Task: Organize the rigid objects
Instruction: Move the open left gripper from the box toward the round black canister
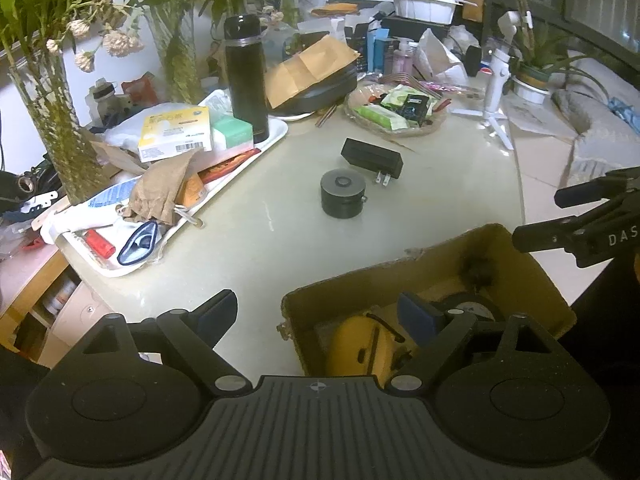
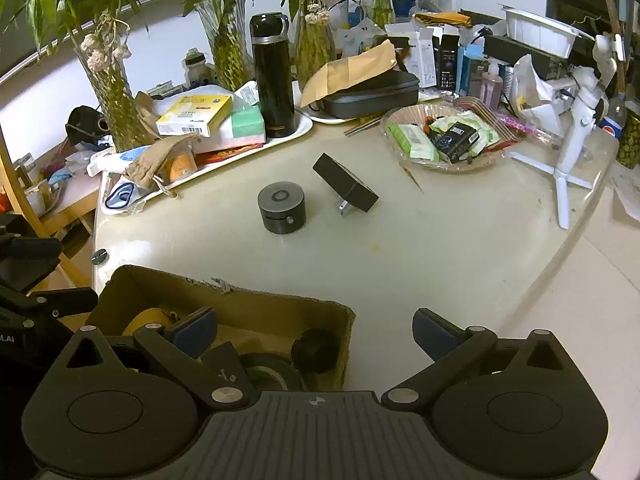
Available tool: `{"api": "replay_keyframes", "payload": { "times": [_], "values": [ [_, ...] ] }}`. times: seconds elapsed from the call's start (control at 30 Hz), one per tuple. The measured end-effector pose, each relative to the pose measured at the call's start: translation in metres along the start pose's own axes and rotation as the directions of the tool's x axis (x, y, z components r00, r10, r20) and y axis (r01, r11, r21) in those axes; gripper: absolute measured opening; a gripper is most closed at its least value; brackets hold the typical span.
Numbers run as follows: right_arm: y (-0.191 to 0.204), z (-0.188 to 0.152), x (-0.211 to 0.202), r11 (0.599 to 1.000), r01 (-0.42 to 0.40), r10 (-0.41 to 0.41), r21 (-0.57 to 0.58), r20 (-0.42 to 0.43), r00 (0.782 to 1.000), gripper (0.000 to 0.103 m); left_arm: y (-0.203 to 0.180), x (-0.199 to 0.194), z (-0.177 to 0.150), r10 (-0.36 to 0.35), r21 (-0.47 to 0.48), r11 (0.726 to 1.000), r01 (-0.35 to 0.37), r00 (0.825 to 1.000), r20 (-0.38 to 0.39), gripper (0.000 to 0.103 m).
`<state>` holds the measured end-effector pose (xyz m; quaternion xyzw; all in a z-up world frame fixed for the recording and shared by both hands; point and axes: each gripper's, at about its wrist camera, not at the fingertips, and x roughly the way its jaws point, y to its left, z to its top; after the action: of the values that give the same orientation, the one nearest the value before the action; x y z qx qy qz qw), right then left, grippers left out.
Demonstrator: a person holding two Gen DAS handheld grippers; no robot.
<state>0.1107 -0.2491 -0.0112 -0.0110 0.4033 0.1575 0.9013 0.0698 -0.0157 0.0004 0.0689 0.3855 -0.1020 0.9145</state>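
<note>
A black cylinder [image 1: 343, 194] [image 2: 281, 208] and a black plug adapter [image 1: 372, 159] [image 2: 345, 188] lie on the pale table, well ahead of both grippers. An open cardboard box [image 1: 420, 276] [image 2: 240, 304] stands at the near edge. It holds a yellow object [image 1: 356, 344] [image 2: 146, 318], a tape roll [image 1: 476, 308] [image 2: 268, 368] and a black round item [image 2: 314, 350]. My left gripper [image 1: 318, 312] [image 2: 78, 270] is open and empty, straddling the box's left wall. My right gripper [image 2: 316, 330] [image 1: 538, 218] is open and empty, straddling the box's right wall.
A white tray [image 1: 276, 136] at the back left carries a black flask [image 1: 245, 76], boxes and clutter. A glass dish [image 2: 444, 168] of packets and a white tripod stand [image 2: 568, 160] sit at the back right. Plant vases [image 2: 112, 92] line the rear. The table edge curves away on the right.
</note>
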Motion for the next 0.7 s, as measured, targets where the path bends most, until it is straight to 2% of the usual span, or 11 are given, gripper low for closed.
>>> {"api": "replay_keyframes", "payload": {
  "times": [0.4,0.7],
  "values": [
    [-0.006,0.006,0.005,1.000,-0.005,0.005,0.010,0.007,1.000,0.103,0.001,0.011,0.010,0.012,0.001,1.000,-0.012,0.999,0.034,0.088],
    [-0.021,0.014,0.011,0.999,0.008,-0.009,0.045,0.022,1.000,0.103,0.002,0.026,0.023,-0.022,0.017,1.000,0.021,0.999,0.036,0.088]
  ]
}}
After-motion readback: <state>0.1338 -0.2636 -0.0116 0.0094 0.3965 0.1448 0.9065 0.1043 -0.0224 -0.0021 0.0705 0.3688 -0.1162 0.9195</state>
